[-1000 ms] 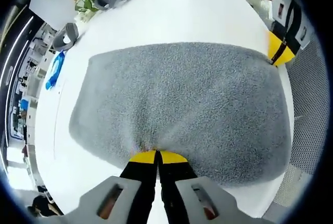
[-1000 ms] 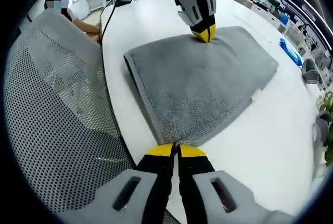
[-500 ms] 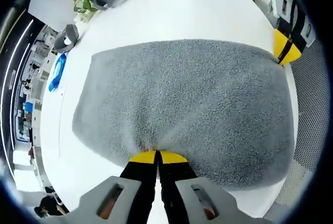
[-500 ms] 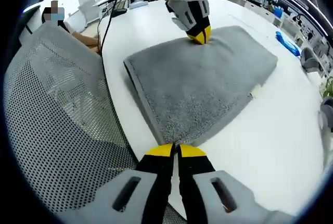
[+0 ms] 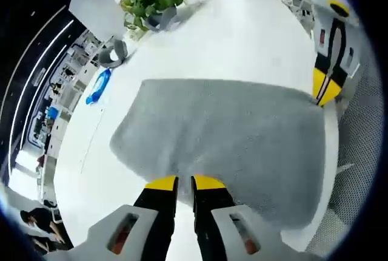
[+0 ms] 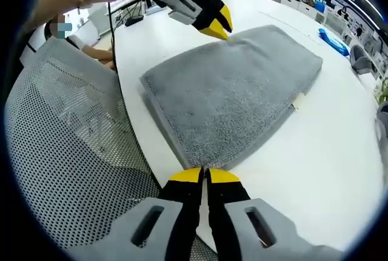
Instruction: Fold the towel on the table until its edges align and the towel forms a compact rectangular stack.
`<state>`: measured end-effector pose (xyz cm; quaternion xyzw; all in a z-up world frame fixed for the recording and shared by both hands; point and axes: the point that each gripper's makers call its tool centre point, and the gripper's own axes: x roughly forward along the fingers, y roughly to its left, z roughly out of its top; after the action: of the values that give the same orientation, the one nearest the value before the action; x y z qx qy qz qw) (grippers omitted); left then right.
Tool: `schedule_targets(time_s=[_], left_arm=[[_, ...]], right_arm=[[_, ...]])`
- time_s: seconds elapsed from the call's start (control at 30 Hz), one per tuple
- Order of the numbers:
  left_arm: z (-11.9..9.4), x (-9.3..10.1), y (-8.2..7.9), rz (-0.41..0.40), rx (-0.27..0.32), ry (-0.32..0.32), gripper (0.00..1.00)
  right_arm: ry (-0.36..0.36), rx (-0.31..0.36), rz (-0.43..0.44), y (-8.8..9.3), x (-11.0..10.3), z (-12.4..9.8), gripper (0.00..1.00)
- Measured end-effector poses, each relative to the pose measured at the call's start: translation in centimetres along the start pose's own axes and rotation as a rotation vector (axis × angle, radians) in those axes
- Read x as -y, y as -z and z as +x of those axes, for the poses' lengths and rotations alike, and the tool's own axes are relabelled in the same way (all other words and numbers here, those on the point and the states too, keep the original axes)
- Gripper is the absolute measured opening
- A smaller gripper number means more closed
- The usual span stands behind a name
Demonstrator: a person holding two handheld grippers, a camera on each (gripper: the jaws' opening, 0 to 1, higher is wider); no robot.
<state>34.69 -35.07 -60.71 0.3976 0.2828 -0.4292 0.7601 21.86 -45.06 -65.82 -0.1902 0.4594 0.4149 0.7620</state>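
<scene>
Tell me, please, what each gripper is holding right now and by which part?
The right gripper is shut on the near corner of the grey towel. The left gripper is open at the towel's edge and holds nothing.

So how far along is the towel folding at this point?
Done: the grey towel lies on the white table already doubled, with layered edges along its near side. In hand: the right gripper is shut on the near corner; the left gripper has jaws slightly apart at the other corner. Left: probably another fold for a compact stack.
</scene>
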Motion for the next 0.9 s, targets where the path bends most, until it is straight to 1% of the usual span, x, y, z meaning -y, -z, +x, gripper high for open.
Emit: schedule_targets(time_s=[0.03, 0.07, 0.1, 0.13, 0.17, 0.2, 0.23, 0.27, 0.3, 0.33, 0.37, 0.43, 0.5, 0.57, 0.6, 0.63, 0.7, 0.73, 0.8, 0.9], left_arm=[[-0.3, 1.9, -0.6, 0.001, 0.025, 0.057, 0.12], [-0.4, 3.0, -0.7, 0.01, 0.021, 0.087, 0.13], [-0.6, 4.4, -0.7, 0.026, 0.008, 0.102, 0.13], [-0.6, 5.4, -0.8, 0.037, 0.005, 0.114, 0.13], [-0.7, 6.4, -1.0, 0.033, 0.004, 0.137, 0.13], [-0.6, 8.1, -1.4, 0.0, 0.02, 0.183, 0.13], [-0.6, 8.9, -1.9, -0.015, 0.038, 0.207, 0.13], [-0.5, 10.3, -2.8, -0.028, 0.073, 0.245, 0.13], [-0.5, 11.0, -3.3, -0.032, 0.093, 0.263, 0.14], [-0.5, 12.1, -4.0, -0.016, 0.117, 0.291, 0.15], [-0.5, 12.6, -4.3, 0.0, 0.126, 0.305, 0.16], [-0.1, 13.4, -4.5, 0.012, 0.12, 0.298, 0.19], [0.3, 14.3, -4.6, 0.053, 0.136, 0.305, 0.23], [0.4, 15.2, -4.7, 0.076, 0.155, 0.33, 0.28], [0.4, 15.7, -4.6, 0.104, 0.153, 0.345, 0.29], [0.5, 15.9, -4.4, 0.129, 0.146, 0.342, 0.3], [0.7, 15.7, -3.9, 0.208, 0.127, 0.304, 0.31], [0.8, 15.8, -3.9, 0.223, 0.123, 0.297, 0.31], [0.8, 16.3, -4.0, 0.222, 0.13, 0.308, 0.33], [0.8, 17.1, -4.5, 0.223, 0.144, 0.336, 0.35]], right_arm=[[-0.004, 0.001, 0.018, 0.0, 0.0, 0.0, 0.0], [-0.008, 0.003, 0.024, 0.0, 0.1, 0.0, 0.0], [-0.019, 0.006, 0.031, -0.1, 0.1, 0.0, 0.0], [-0.027, 0.004, 0.048, -0.1, 0.1, 0.0, 0.0], [-0.037, 0.004, 0.08, 0.0, 0.0, 0.0, 0.0], [-0.05, 0.008, 0.127, 0.0, 0.0, 0.0, 0.0], [-0.058, 0.011, 0.146, 0.0, 0.1, 0.0, 0.0], [-0.069, 0.017, 0.181, -0.1, 0.1, 0.0, 0.0], [-0.075, 0.019, 0.202, -0.1, 0.1, 0.0, 0.0], [-0.079, 0.019, 0.203, -0.1, 0.2, 0.0, 0.0], [-0.08, 0.019, 0.201, -0.1, 0.2, 0.0, 0.0], [-0.083, 0.018, 0.201, -0.3, 0.0, 0.1, 0.0], [-0.079, 0.019, 0.188, -0.5, -0.3, 0.3, 0.0], [-0.075, 0.02, 0.182, -0.6, -0.4, 0.3, 0.0], [-0.074, 0.021, 0.179, -0.7, -0.4, 0.3, 0.0], [-0.076, 0.023, 0.181, -0.7, -0.4, 0.3, 0.0], [-0.092, 0.034, 0.207, -0.9, -0.4, 0.2, 0.0], [-0.101, 0.043, 0.222, -1.0, -0.5, 0.2, 0.0], [-0.112, 0.068, 0.254, -1.5, -0.5, -0.1, 0.0], [-0.144, 0.116, 0.323, -2.3, -0.7, -0.5, 0.0]])
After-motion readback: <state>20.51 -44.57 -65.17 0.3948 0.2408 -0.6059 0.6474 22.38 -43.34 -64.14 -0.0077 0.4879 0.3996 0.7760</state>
